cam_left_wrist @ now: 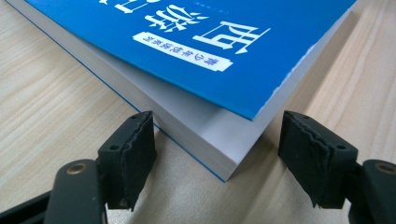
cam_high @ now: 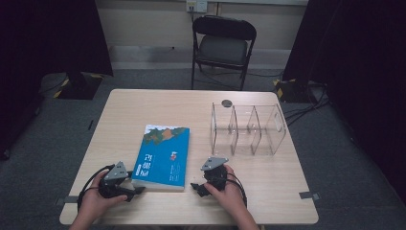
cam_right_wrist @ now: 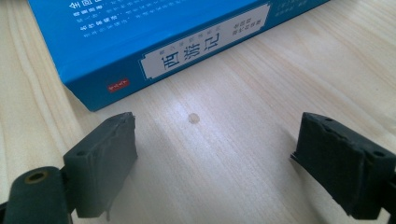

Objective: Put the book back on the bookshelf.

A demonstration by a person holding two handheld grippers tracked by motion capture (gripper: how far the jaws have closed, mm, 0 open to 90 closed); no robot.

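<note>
Blue book (cam_high: 162,155) lying flat on the wooden table (cam_high: 143,103), between the two grippers. Left gripper (cam_high: 128,189) at the book's near left corner, jaw tips just beside it. Right gripper (cam_high: 197,188) a little apart from the book's near right corner, jaws pointing toward it. Beyond the right jaws, a clear divided organizer (cam_high: 247,129), standing well apart from the book.
</note>
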